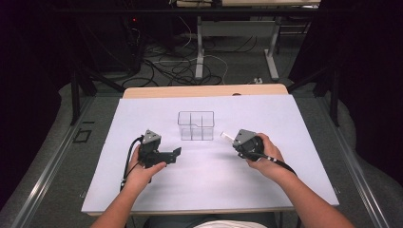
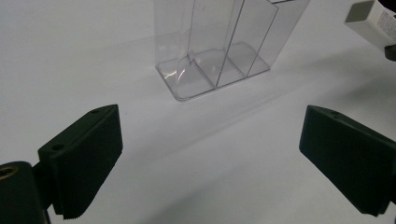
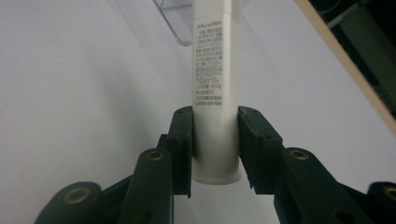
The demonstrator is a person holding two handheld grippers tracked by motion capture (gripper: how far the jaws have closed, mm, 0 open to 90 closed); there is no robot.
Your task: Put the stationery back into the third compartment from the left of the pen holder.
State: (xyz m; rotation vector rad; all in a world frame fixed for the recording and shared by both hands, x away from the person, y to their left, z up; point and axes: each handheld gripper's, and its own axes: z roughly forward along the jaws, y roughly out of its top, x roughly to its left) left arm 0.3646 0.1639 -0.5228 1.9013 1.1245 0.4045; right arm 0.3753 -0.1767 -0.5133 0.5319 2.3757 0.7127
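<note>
Right hand-held gripper (image 3: pixel 215 140) clamps a white tube (image 3: pixel 212 88), aimed at the clear organizer (image 1: pixel 196 125) at ten o'clock for insertion; left hand-held gripper (image 2: pixel 210 158) is released.

The divided container (image 1: pixel 196 125) stands on the surface (image 1: pixel 209 185), ahead of both tongs and between them. The left tongs (image 1: pixel 177 153) sit to its near left, apart from it, with nothing between their jaws. The right tongs (image 1: pixel 232 138) sit just to its right, with a stick tube (image 1: pixel 226 136) between their jaws; the tube's far end points toward the container and lies just beside its right wall.
</note>
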